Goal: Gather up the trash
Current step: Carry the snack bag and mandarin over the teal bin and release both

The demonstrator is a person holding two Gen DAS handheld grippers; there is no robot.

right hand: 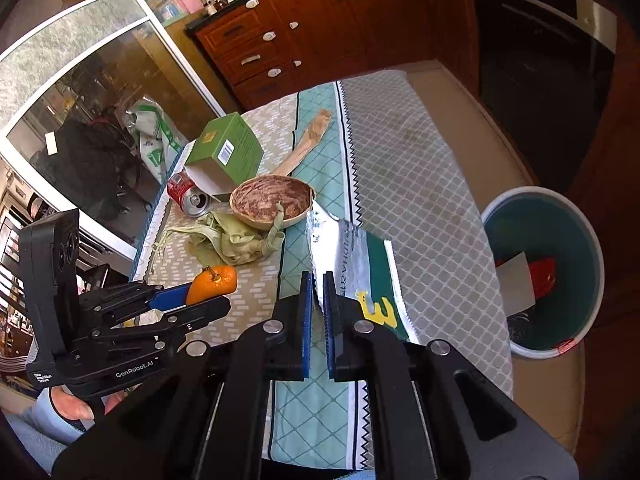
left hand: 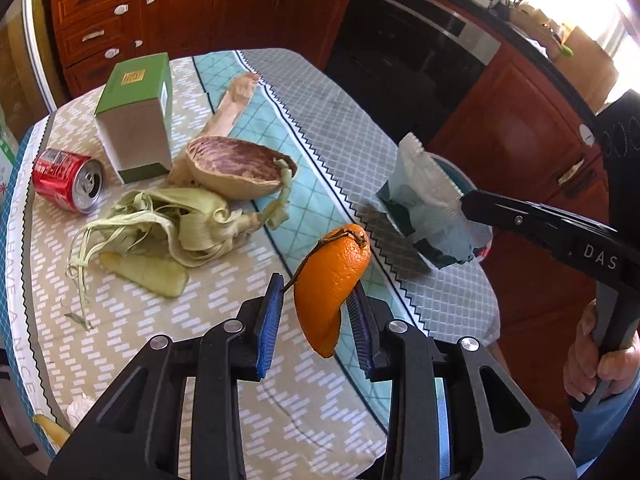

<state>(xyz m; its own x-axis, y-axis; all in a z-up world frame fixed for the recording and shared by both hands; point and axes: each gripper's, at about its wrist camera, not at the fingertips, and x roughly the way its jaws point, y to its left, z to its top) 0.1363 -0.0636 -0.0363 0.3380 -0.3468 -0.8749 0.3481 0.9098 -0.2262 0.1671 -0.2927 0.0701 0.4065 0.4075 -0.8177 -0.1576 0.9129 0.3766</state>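
Two grippers carry trash above the tabletop (left hand: 328, 120). Left gripper (left hand: 316, 316), jaws partly apart, clamps an orange peel (left hand: 334, 280); right gripper (right hand: 318, 320), jaws nearly together, pinches a foil packet (right hand: 352, 256) by its edge. Both loads hang clear of the cloth, so the step in hand looks like the carry to the bin (right hand: 592, 240), which stands on the floor right of the tabletop. Next each load must be brought over the bin's mouth and released. A can (left hand: 68, 180), box (left hand: 136, 120), husks (left hand: 168, 220) and shell (left hand: 240, 172) remain far left.
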